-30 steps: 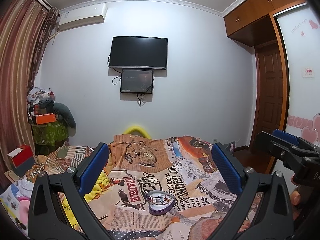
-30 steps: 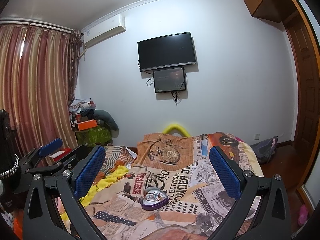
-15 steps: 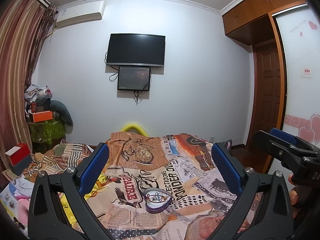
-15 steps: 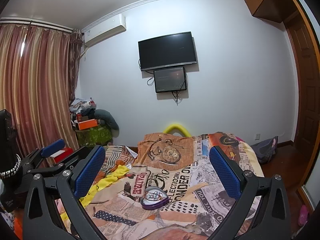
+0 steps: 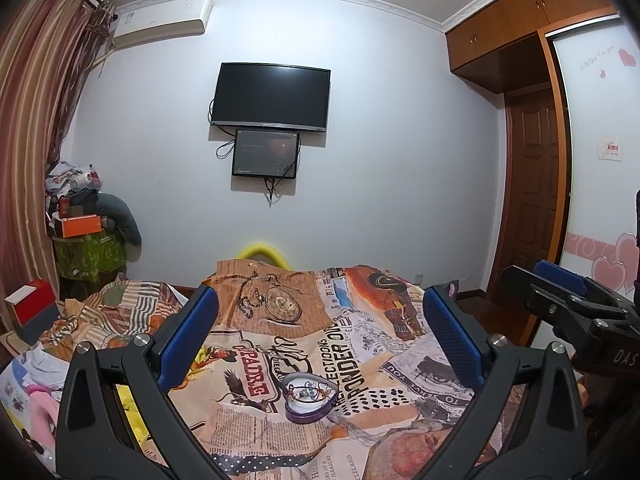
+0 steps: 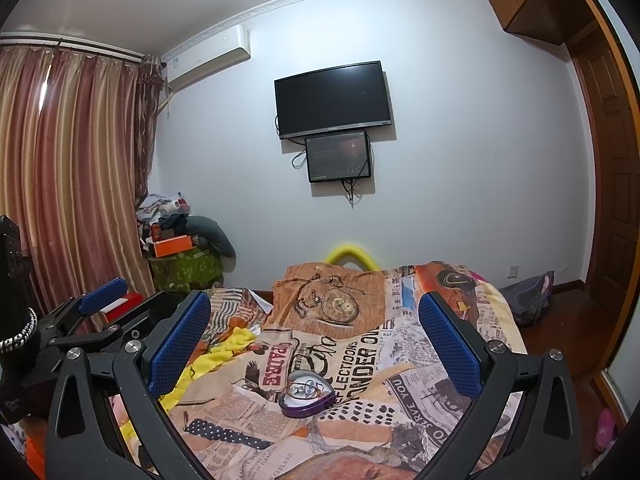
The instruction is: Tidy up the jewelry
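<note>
A purple heart-shaped jewelry box (image 5: 310, 397) lies open on the bed's newspaper-print cover, with beaded jewelry inside. It also shows in the right wrist view (image 6: 306, 394). My left gripper (image 5: 320, 328) is open and empty, held above and behind the box. My right gripper (image 6: 314, 324) is open and empty too, at much the same distance from the box. The right gripper shows at the right edge of the left wrist view (image 5: 576, 304). The left gripper shows at the left of the right wrist view (image 6: 92, 320).
The bed (image 5: 360, 340) fills the lower view, with yellow cloth (image 6: 224, 352) at its left. A red box (image 5: 30, 308) and piled clutter (image 5: 84, 232) stand left. A TV (image 5: 272, 96) hangs on the far wall. A wooden door (image 5: 536, 200) is right.
The left wrist view has shifted slightly, so the box and bed sit a little further left and lower. Both grippers stay open. The right gripper has barely moved.
</note>
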